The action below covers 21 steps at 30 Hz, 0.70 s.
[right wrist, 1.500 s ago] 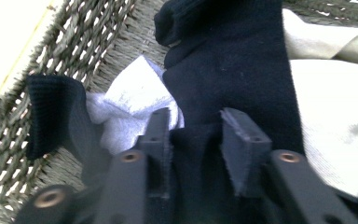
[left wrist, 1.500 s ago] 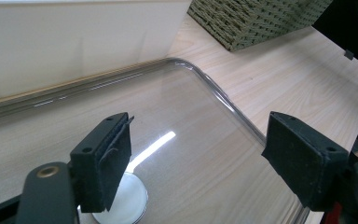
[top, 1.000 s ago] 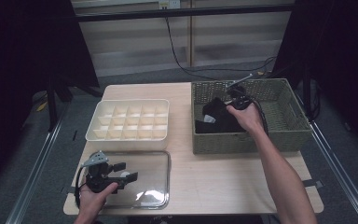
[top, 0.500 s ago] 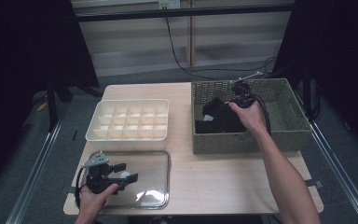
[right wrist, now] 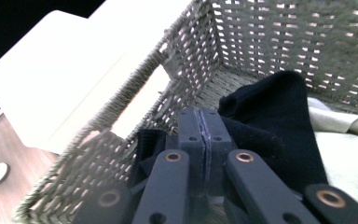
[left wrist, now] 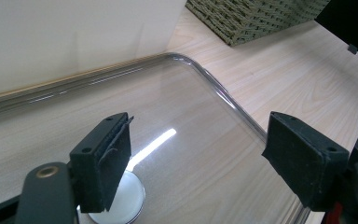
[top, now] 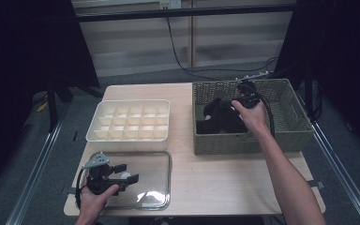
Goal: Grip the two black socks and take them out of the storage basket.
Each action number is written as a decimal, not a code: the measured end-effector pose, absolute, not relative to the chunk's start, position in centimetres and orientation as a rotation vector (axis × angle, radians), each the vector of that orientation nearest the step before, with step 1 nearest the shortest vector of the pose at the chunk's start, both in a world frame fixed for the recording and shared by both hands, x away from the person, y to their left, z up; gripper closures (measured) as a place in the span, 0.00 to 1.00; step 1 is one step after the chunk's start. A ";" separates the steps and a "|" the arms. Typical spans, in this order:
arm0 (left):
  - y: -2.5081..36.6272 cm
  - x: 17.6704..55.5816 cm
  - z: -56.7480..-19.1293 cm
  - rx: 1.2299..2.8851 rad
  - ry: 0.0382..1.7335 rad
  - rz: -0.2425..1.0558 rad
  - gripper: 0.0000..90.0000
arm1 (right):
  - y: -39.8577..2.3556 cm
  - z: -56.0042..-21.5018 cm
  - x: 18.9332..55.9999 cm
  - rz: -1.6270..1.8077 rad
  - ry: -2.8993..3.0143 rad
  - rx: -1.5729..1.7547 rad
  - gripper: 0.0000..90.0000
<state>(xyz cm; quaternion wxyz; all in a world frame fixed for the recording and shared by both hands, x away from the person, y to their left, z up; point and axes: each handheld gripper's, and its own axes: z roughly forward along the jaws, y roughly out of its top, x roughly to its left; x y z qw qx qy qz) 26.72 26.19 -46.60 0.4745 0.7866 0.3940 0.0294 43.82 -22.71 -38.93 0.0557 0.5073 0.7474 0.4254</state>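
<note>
On the wooden table (top: pixel 225 173), the right gripper (top: pixel 234 104) pinches a black sock (top: pixel 218 115) in the basket (top: pixel 248 140); the divider tray (top: pixel 129 136) lies at nine o'clock. The left gripper (top: pixel 129 174) hangs unclenched over the clear lid (top: pixel 157 187).

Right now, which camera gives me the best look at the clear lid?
The left gripper view: the clear lid is close up, its rounded rim and glare sharp beneath the open left claw. The high view shows the whole lid small. The right gripper view looks into the basket.

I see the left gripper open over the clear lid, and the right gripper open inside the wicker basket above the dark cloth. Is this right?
Not quite. The right gripper is shut, its pads pressed together, as the right gripper view shows. The rest holds: the left gripper is open over the clear lid, and the right one is in the wicker basket above the dark cloth.
</note>
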 end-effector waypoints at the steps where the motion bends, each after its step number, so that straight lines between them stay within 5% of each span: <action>1: 26.2 26.7 -46.6 1.923 0.964 0.071 0.24 | -22.8 -38.7 43.7 1.304 2.261 1.535 0.99; 21: 25.9 26.8 -46.5 1.925 0.941 0.059 0.23 | -22.9 -36.9 41.4 1.439 2.209 1.453 0.99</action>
